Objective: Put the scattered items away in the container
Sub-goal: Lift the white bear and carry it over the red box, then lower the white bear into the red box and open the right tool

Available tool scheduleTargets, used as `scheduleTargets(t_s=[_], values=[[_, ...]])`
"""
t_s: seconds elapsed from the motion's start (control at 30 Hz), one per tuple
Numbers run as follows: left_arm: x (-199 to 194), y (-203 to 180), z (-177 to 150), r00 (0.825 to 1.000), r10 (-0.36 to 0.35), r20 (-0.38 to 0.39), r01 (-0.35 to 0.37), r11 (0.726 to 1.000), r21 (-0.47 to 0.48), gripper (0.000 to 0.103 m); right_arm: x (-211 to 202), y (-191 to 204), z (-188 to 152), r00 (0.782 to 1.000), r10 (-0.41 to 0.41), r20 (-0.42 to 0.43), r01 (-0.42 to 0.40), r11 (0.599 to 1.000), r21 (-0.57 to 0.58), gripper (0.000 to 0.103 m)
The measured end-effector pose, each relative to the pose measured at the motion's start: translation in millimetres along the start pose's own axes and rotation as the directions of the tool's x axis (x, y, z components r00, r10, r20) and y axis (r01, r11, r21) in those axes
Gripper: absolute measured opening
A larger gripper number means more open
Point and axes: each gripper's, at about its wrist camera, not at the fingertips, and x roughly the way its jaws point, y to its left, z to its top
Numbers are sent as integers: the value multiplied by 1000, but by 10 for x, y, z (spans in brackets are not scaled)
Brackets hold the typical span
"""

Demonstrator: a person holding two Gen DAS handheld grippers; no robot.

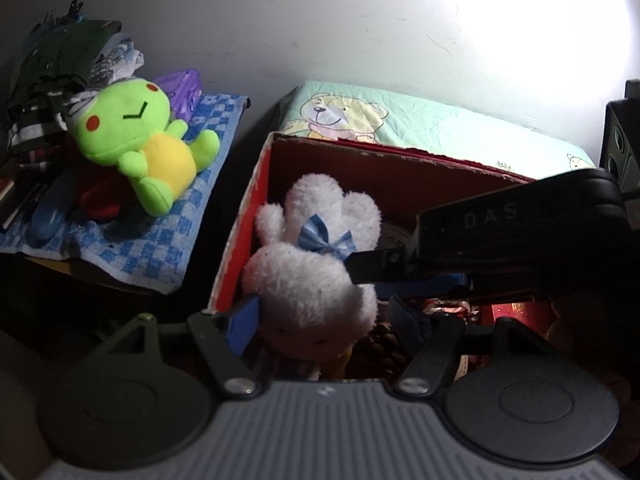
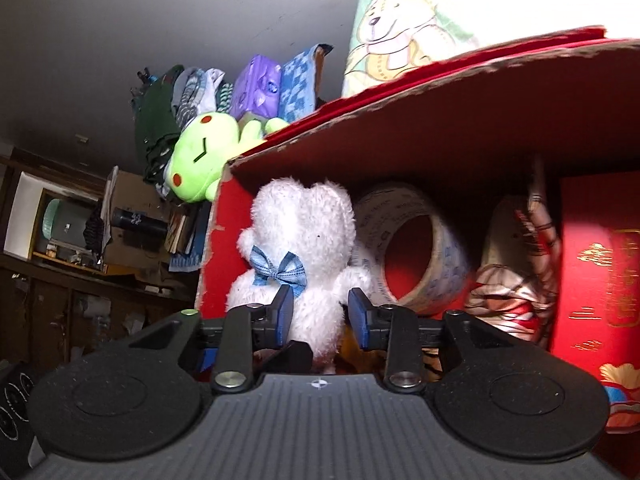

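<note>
The right gripper (image 2: 319, 316) is clamped on the white plush bunny (image 2: 298, 248): its two blue pads press the toy's lower body from either side, just under the blue bow (image 2: 279, 268) at its neck. In the left wrist view this same gripper reaches in from the right as a dark arm, its tip at the bow.

The left gripper (image 1: 326, 316) stands around the bunny's (image 1: 312, 276) head end, one blue pad against the fur on the left, the other a little apart on the right, so its jaws sit part open without a firm grip.

The bunny lies inside the red cardboard box (image 2: 216, 248), against the box's left wall. Beside it in the box stands a roll of tape (image 2: 412, 248) on its edge, then a bundle of patterned red and white cloth (image 2: 516, 280), and a red package with gold print (image 2: 600, 272) at the far right.

Behind the box lies a pale green cushion printed with a bear (image 1: 400, 116). To the left, well apart from the box, a green and yellow plush frog (image 1: 140, 136) rests on a blue checked towel (image 1: 160, 240), with a purple packet (image 1: 182, 88) and a heap of dark clothes (image 1: 60, 72) behind it.
</note>
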Motion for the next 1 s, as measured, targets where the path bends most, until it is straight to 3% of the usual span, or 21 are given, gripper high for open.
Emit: scheduleTargets(t_s=[0.27, 1.0], values=[[50, -98, 8, 999, 47, -7, -47, 999, 7, 76, 34, -5, 35, 999, -27, -19, 27, 999, -22, 37], [63, -192, -46, 993, 111, -46, -111, 994, -7, 79, -237, 11, -147, 994, -85, 65, 91, 992, -83, 39]])
